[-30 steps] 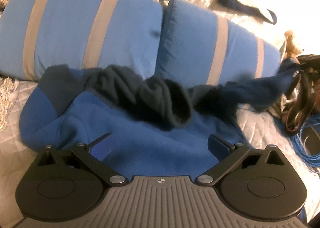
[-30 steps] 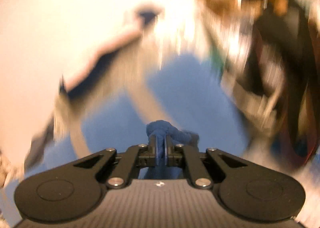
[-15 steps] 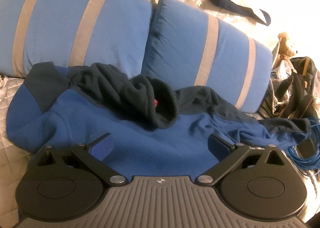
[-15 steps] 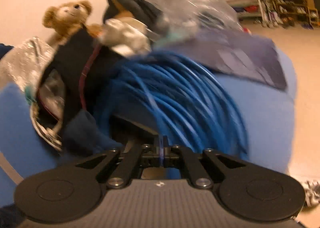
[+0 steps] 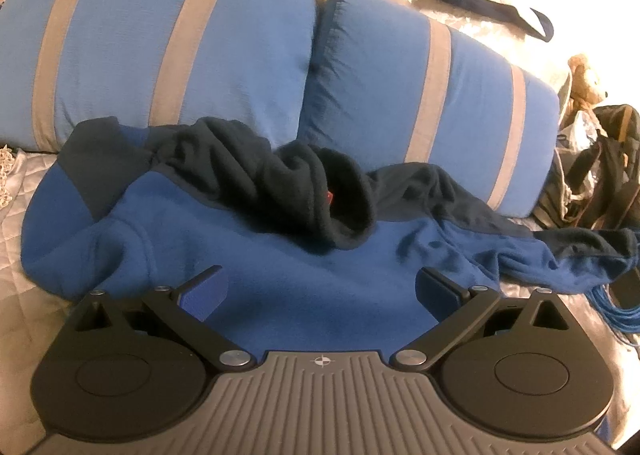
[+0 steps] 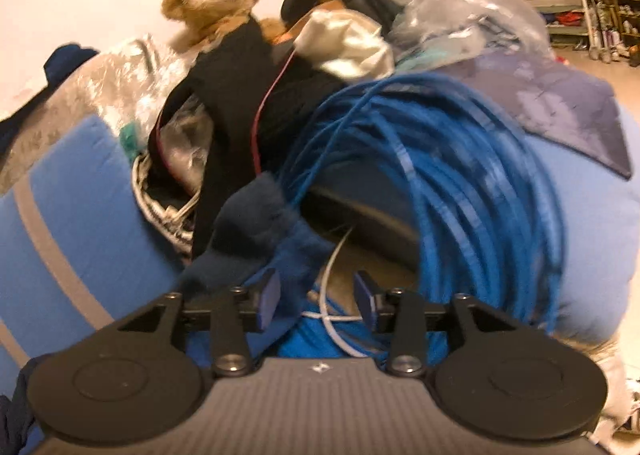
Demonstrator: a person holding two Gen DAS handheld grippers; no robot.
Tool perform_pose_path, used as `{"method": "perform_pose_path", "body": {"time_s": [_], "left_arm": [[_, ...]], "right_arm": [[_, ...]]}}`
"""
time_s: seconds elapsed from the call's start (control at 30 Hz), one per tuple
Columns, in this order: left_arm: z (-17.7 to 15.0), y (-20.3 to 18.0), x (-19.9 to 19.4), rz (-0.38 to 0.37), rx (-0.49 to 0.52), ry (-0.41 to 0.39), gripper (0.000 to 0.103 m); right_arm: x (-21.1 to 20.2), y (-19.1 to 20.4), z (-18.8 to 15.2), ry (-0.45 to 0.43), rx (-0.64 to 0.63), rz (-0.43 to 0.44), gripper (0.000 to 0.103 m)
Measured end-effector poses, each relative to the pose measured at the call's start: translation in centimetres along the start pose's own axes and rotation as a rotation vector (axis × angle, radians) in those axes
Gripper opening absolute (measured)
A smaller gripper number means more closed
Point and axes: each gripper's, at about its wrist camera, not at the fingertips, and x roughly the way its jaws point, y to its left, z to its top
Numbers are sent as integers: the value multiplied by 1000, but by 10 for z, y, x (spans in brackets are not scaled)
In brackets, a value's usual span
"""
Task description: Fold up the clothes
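Note:
A blue fleece sweater (image 5: 280, 255) with a dark navy collar (image 5: 320, 191) lies spread on the bed in front of two pillows. My left gripper (image 5: 320, 291) hovers open just over its body, with nothing between the fingers. The sweater's right sleeve (image 5: 560, 255) stretches out to the right. In the right wrist view that sleeve's navy cuff (image 6: 256, 231) lies against a cable coil. My right gripper (image 6: 318, 299) is opening, and blue sleeve cloth still lies loose by its left pad (image 6: 268, 295), not pinched.
Two blue pillows with grey stripes (image 5: 180, 55) (image 5: 440, 95) stand behind the sweater. A coil of blue cable (image 6: 460, 175), a teddy bear (image 6: 216, 3), dark straps and plastic bags (image 6: 460, 3) crowd the bed's right side. Quilted bedding (image 5: 16, 255) lies at the left.
My right gripper swung right and down with the sleeve pinched, then opened and let it go. The sleeve now lies stretched to the right. The left gripper stayed put.

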Motion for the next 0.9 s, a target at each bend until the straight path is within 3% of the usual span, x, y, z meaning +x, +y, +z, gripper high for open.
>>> {"method": "perform_pose_path", "body": {"time_s": [0.2,0.27,0.37,0.63,0.8,0.9], "left_arm": [[2,2,2,0,1,7,103],[2,5,1,11,4,2,103],[2,9,-2,32,8,-5,103],[11,50,-27,93,-43,-59,103],[18,113,-36,179,-189,-84,103],[16,150,-34,211,-306,-71,103]], "right_arm": [[10,44,-21,71,-67,36,59],[4,66,-29,98,-99,83,70],[-8,103,-42,156,-167,144,74],[-22,197,-118,372,-403,289,76],[-12,243,-159,433,-471,322,75],[2,261,-173,477,-419,338,75]]}}
